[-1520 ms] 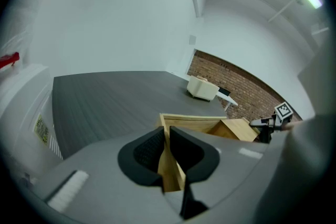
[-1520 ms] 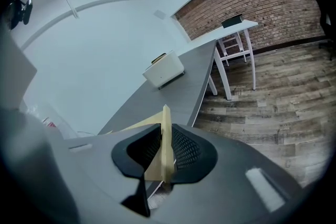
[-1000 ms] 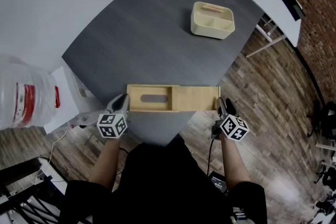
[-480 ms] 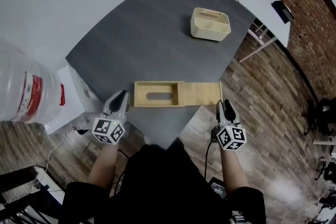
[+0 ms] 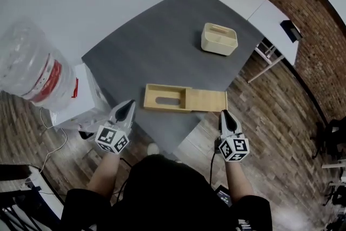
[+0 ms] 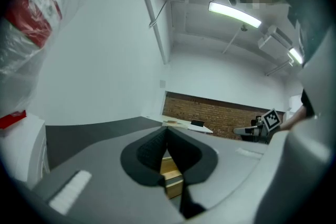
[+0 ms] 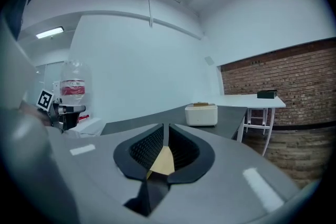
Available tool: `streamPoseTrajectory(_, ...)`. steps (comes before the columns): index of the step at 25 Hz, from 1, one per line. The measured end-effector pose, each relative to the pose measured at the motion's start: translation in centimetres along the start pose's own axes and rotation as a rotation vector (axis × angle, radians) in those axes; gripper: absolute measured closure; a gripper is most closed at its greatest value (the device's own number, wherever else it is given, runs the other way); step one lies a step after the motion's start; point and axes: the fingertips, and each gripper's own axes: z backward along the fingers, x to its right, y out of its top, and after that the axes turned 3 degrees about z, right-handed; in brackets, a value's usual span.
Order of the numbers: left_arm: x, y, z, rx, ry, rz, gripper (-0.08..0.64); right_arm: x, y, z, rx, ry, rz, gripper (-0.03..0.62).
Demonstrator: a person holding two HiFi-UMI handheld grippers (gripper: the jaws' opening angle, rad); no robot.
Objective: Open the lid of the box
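Note:
A flat wooden box (image 5: 165,98) lies near the front edge of the dark table (image 5: 140,57). Its sliding lid (image 5: 206,100) is drawn out to the right, and the slotted tray shows. My left gripper (image 5: 128,105) hangs off the table's left front edge, apart from the box, with its jaws together. In the left gripper view (image 6: 167,131) the box (image 6: 172,176) shows beyond the tips. My right gripper (image 5: 224,114) is just in front of the lid's right end without touching it. Its jaws (image 7: 166,128) are closing to a thin slit with nothing between them; the lid (image 7: 163,162) lies beyond.
A cream divided caddy (image 5: 219,38) stands at the table's far right. A large water bottle (image 5: 38,70) sits on a white stand (image 5: 81,100) to the left. A white side table (image 5: 270,8) is at the right, with wood floor below.
Both grippers have drawn back from the ends of the box towards the person. The box and its slid-out lid stay where they were on the table.

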Motion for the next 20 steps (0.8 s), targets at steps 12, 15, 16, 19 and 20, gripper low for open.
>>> streamPoseTrajectory(12,6.7,0.5,4.3,0.059,0.021,-0.055,0.560,-1.1,0.4,4.0,0.039,0.146,0.086,0.589)
streamPoseTrajectory(15,8.0,0.2,5.6,0.058,0.036,-0.060,0.560,-1.6,0.1,4.9,0.039,0.177,0.096,0.590)
streamPoseTrajectory(16,8.4,0.0,6.1,0.057,0.042,-0.061,0.560,-1.9,-0.1,5.3,0.039,0.189,0.097,0.589)
streamPoseTrajectory(19,9.9,-0.7,7.5,0.060,0.055,-0.055,0.560,-2.4,-0.9,6.4,0.035,0.218,0.087,0.590)
streamPoseTrajectory(20,10.4,-0.9,8.0,0.064,0.054,-0.047,0.560,-2.6,-1.2,6.8,0.035,0.223,0.080,0.591)
